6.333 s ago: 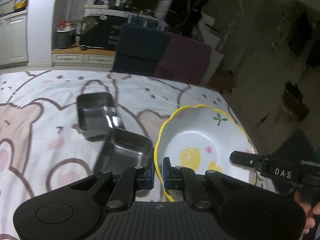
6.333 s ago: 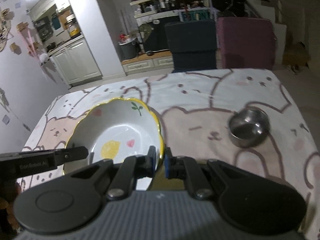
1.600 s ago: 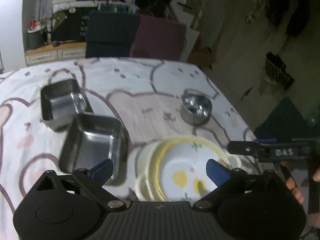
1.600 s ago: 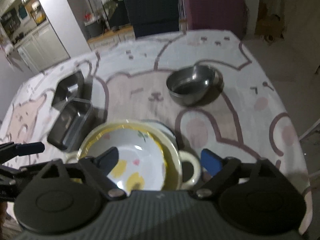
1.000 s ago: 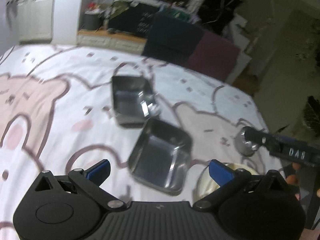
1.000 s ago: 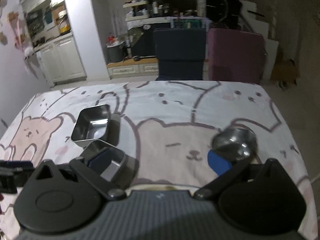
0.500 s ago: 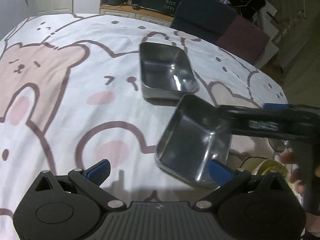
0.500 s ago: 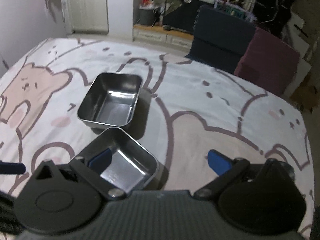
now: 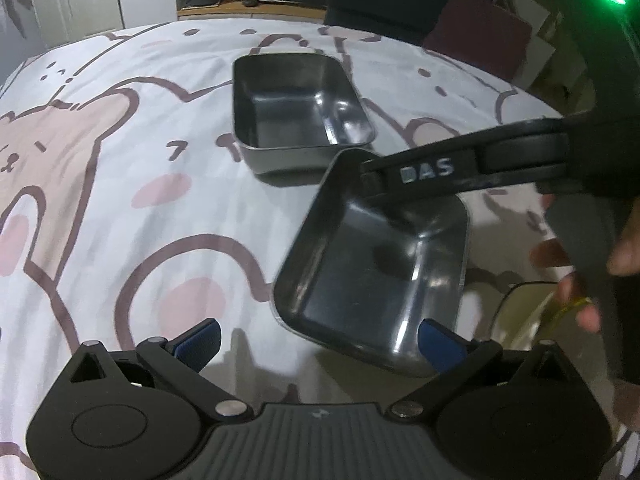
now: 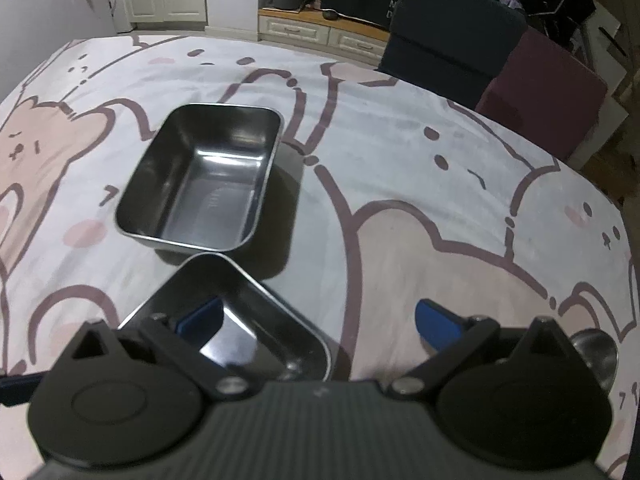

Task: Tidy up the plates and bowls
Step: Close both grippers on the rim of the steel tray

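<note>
— On the counter (image 10: 400,168), under its bear-print cloth, how many dishes can you count?

— Two rectangular steel tins. The far tin (image 10: 204,184) sits flat near the middle of the cloth; the near tin (image 9: 376,264) lies just in front of it, turned at an angle, their corners close together. Both are empty. Whether the near one rests fully flat, I cannot tell. Beyond those, only fragments: a small round steel bowl (image 10: 596,354) at the right edge of the right wrist view, mostly hidden behind the tool body, and a pale dish with a yellow rim (image 9: 532,312) cut off at the lower right of the left wrist view, partly behind a hand (image 9: 592,268).

— And the tools?

— Two. The left tool (image 9: 320,342) is spread wide with nothing between its blue pads, which sit on either side of the near tin's closest edge without touching it. The right tool (image 10: 318,320) is spread just as wide and also holds nothing. Its left pad (image 10: 200,318) shows over the near tin's hollow; its right pad is over bare cloth. From the left wrist view the right tool's dark finger, lettered DAS, crosses over the near tin's far corner.

— Anything past the counter?

— Two chairs, one dark blue (image 10: 448,48), one maroon (image 10: 548,100), at the far side. Cabinets and shelves behind are dim and hard to read.
</note>
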